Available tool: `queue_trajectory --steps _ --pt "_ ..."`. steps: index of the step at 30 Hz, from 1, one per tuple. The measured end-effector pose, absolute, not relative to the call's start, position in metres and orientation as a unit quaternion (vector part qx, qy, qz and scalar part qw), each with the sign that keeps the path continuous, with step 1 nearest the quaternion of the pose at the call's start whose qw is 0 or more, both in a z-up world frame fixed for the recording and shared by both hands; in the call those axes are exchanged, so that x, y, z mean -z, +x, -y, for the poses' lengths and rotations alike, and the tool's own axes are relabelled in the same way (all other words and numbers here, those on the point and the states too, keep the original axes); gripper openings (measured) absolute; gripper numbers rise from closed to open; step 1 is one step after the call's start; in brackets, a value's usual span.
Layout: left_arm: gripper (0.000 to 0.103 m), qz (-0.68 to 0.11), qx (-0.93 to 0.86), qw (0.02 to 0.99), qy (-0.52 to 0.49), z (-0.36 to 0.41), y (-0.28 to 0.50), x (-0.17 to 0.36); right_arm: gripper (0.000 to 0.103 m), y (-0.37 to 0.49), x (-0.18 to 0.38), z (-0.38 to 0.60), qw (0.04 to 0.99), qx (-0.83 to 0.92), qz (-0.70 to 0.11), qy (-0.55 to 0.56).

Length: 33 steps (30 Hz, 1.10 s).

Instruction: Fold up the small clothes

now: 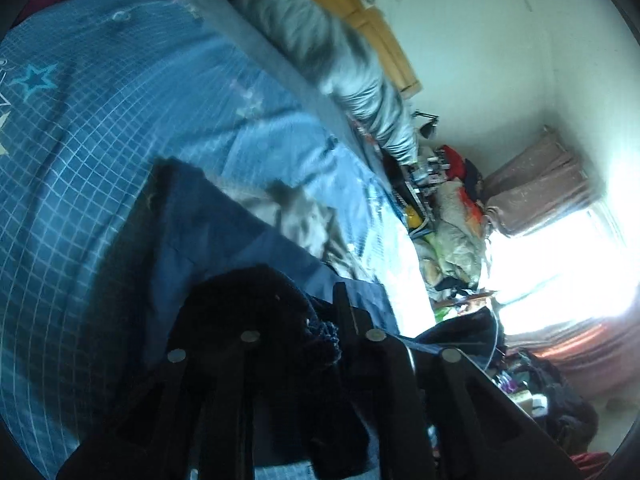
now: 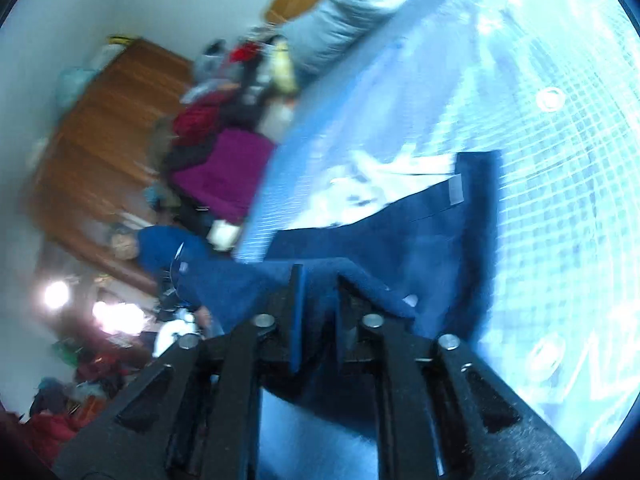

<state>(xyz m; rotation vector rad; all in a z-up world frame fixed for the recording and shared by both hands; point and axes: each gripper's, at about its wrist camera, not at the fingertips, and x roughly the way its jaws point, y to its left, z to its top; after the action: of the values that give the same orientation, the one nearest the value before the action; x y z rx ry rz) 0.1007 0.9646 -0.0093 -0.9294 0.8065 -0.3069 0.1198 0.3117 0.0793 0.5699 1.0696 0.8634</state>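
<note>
Daylight poured from a window [image 1: 560, 264] that was blown out to pure white glare. In the left wrist view the near gripper parts lay in deep shadow, almost black. The right wrist view was heavily motion-blurred, the wardrobe [image 2: 100, 132] smeared, the bedsheet [image 2: 560, 200] overexposed near its right edge. Fisheye bending and dark vignetting ringed both frames.

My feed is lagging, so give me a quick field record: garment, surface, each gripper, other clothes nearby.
garment: dark navy blue fabric garment, held up at one edge over the bed
surface: blue grid-patterned bedsheet
left gripper: shut on garment edge
right gripper: shut on garment edge
nearby: crumpled white patterned cloth lying beyond the garment
image quality: motion-blurred
</note>
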Motion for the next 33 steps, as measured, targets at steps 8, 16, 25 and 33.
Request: queue_trajectory --steps 8,16,25,33 --pt "0.069 -0.433 0.058 0.828 -0.352 -0.963 0.163 0.047 0.066 0.157 -0.05 -0.306 0.789 -0.317 -0.493 0.185" --pt "0.063 -0.454 0.052 0.852 -0.255 -0.962 0.159 0.04 0.066 0.175 -0.016 -0.353 0.798 -0.3 -0.518 0.066" --pt "0.025 -0.499 0.033 0.853 -0.149 -0.934 0.209 0.061 0.056 0.179 -0.013 -0.358 0.819 -0.278 -0.5 0.038" --pt "0.025 -0.471 0.036 0.865 -0.168 -0.938 0.213 0.064 0.059 0.187 -0.004 -0.373 0.821 -0.28 -0.498 0.02"
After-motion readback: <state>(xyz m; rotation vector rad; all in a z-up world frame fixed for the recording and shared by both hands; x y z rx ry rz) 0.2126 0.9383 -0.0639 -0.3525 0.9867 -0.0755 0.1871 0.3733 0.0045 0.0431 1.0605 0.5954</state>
